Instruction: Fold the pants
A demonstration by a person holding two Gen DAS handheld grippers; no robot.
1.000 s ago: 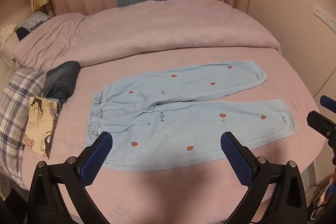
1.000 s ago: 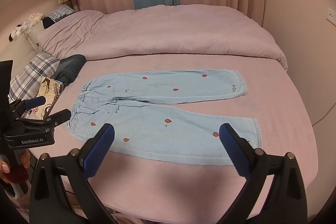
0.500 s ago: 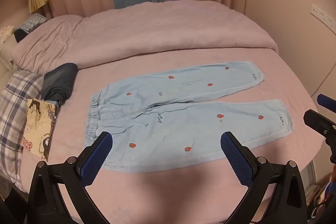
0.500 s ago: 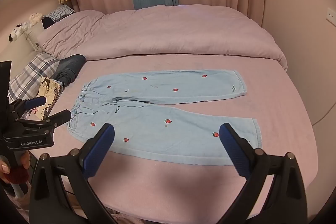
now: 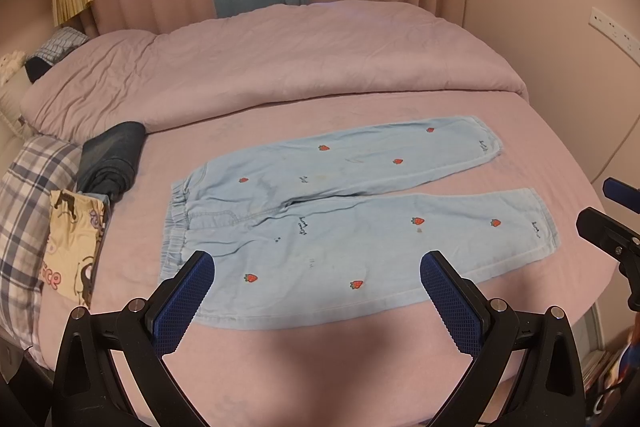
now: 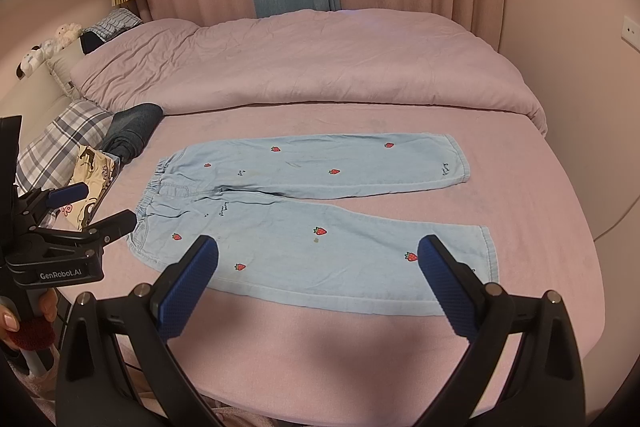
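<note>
Strawberry-print pants [image 5: 344, 223] spread flat on bed [image 5: 280, 359], unfolded; left gripper [image 5: 316, 291], right gripper [image 6: 318, 285] released, hovering; next: grasp near leg edge.

Left gripper [image 5: 316, 301]: black angular arms, blue cross-hatched pads [image 5: 182, 301], silver screws at pivots. Right gripper [image 6: 318, 287]: same build, black frame, blue textured pads [image 6: 448, 291], silver screws. From right wrist view, left gripper body carries white "GenRobot.AI" lettering; hand [image 6: 16, 319] beneath shows bare skin, pale nails, dark red grip.
</note>
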